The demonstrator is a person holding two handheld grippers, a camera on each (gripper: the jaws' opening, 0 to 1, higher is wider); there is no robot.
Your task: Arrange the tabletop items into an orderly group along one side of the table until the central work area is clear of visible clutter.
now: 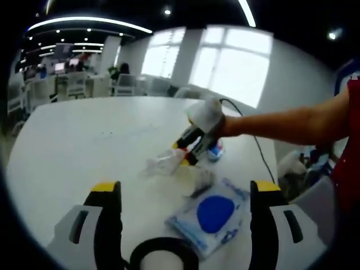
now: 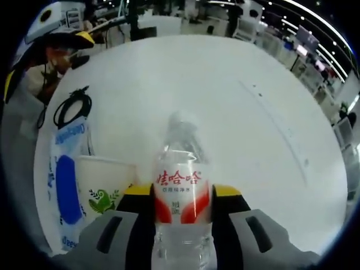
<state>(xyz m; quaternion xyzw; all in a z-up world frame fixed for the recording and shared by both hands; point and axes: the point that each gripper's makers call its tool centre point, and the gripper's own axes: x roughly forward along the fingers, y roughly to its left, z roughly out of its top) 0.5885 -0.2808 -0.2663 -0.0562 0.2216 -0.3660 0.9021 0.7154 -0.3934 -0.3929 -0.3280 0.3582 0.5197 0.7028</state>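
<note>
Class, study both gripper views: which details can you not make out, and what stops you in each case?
- Bottle base, right gripper view: cut off by the bottom edge between the right gripper's jaws.
- Paper cup lower part, same view: hidden behind a jaw.
- Wipes pack print, left gripper view: too blurred to read.
- Black cable: its loop is cut off by the bottom edge.

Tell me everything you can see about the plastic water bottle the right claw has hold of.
The water bottle is clear plastic with a pale cap and a white label banded in red with red Chinese characters. The right claw is shut on it, a jaw pressing each side at label height. In the left gripper view it lies tilted low over the white table, cap pointing away from the claw. A white paper cup with a green leaf print sits beside it; whether they touch is unclear.
</note>
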